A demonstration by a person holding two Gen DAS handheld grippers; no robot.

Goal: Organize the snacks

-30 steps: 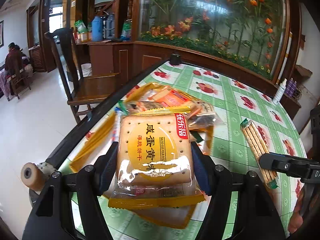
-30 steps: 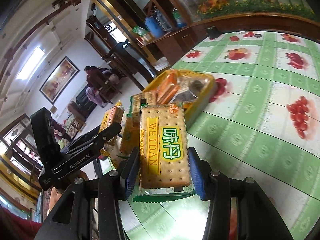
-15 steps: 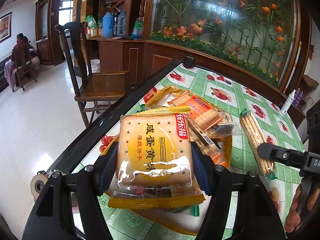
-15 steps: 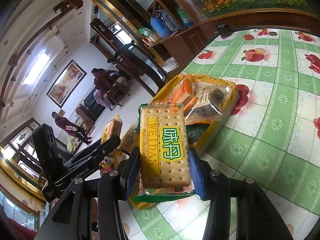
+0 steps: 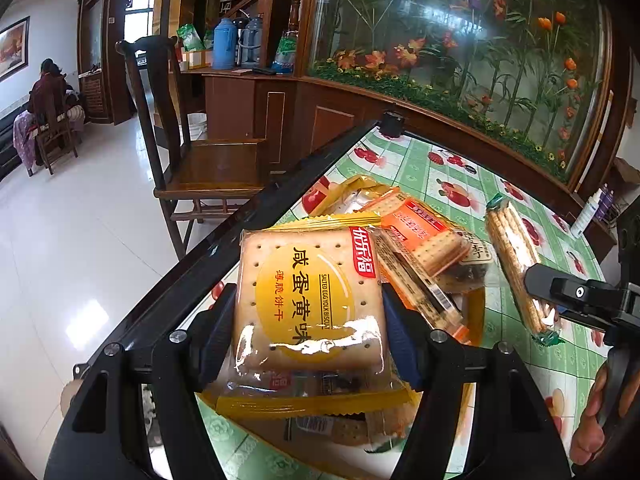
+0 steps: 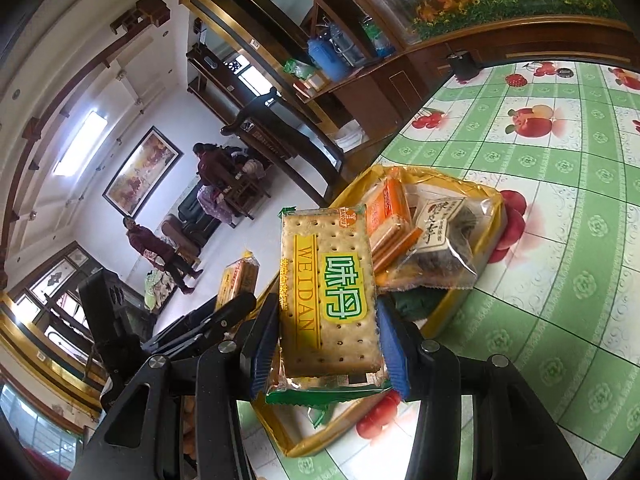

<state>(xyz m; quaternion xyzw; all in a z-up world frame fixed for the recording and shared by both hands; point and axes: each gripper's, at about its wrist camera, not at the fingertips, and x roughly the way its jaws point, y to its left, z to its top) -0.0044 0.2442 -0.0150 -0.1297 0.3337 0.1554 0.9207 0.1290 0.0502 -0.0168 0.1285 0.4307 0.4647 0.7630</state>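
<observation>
My left gripper point(image 5: 306, 316) is shut on a yellow salted egg yolk biscuit pack point(image 5: 308, 300), held above a yellow tray point(image 5: 476, 312). My right gripper point(image 6: 328, 344) is shut on a green WEIDAN cracker pack point(image 6: 330, 292), held over the near part of the same tray point(image 6: 490, 216). The tray holds an orange cracker pack point(image 6: 386, 216) and a clear bag of dark snacks point(image 6: 444, 240). The right gripper's cracker pack also shows edge-on in the left wrist view point(image 5: 516, 264). The left gripper's pack shows in the right wrist view point(image 6: 236, 280).
The table has a green fruit-print cloth point(image 6: 560, 184) and a dark edge point(image 5: 248, 232). A wooden chair point(image 5: 192, 144) stands beside the table. A wood and glass cabinet point(image 5: 460, 52) runs behind it. A white bottle point(image 5: 586, 212) stands at the far right.
Both grippers have lifted and pulled back with their packs still held. The tray and its snacks now sit further ahead of both grippers.
</observation>
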